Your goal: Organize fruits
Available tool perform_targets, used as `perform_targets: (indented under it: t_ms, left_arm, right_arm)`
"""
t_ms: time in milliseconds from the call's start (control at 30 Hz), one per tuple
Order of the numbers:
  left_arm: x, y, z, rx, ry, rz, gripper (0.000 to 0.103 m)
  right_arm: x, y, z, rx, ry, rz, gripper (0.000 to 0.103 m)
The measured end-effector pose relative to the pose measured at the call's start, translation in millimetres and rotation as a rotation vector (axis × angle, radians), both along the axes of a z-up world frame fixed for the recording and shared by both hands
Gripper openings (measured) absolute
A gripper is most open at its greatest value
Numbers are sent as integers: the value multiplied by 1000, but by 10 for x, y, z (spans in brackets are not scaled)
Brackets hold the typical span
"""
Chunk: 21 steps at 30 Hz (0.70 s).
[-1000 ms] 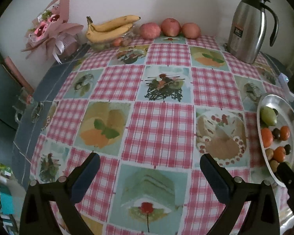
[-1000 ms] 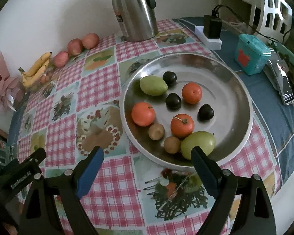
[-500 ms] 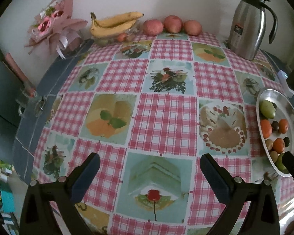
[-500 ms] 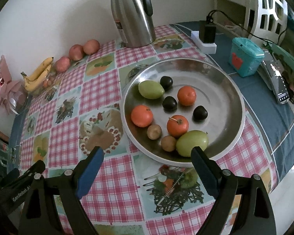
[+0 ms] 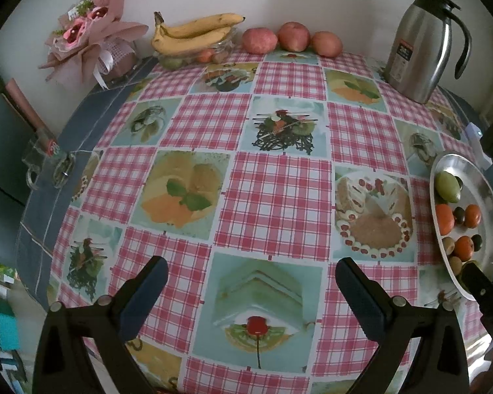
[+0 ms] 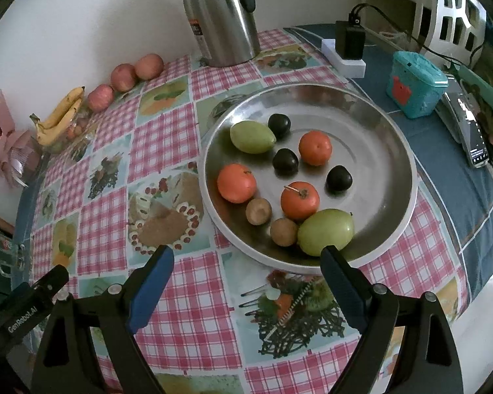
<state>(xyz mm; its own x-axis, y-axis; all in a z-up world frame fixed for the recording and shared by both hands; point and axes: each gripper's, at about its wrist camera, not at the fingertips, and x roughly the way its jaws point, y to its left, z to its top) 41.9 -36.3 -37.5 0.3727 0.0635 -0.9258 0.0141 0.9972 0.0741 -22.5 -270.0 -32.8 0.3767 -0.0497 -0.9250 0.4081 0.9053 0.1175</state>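
"GenRobot.AI" reads in white on the left gripper (image 6: 26, 308) body, seen at lower left of the right wrist view. The label on the steel thermos jug (image 6: 220, 13) is too blurred to read.

Right gripper (image 6: 246, 262): fingers wide apart, nothing between them, hovering at the near rim of the round metal tray (image 6: 387, 151). The right fingertip sits just in front of the big green mango (image 6: 325, 231). Tray holds a second green mango (image 6: 251, 137), three orange tangerines (image 6: 236, 183), three dark plums (image 6: 285, 161) and two brown kiwis (image 6: 258, 211), all loose and mixed.

Left gripper (image 5: 249, 279): fingers wide apart, empty, over the red-checked cloth on the tabletop (image 5: 276, 197), well left of the tray (image 5: 489, 197).

At the far edge by the wall: banana bunch (image 5: 194, 31) on a clear bowl, three red apples (image 5: 294, 36) in a row beside it. Pink bouquet (image 5: 88, 42) at far left.
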Motion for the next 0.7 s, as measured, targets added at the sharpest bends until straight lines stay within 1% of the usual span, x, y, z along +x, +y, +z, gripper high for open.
perform_targets:
  t_ms: [700]
  left_arm:
    - [16,-9,-18,2,11,2,103]
  right_arm:
    - [20,29,-55,8,25,1,91]
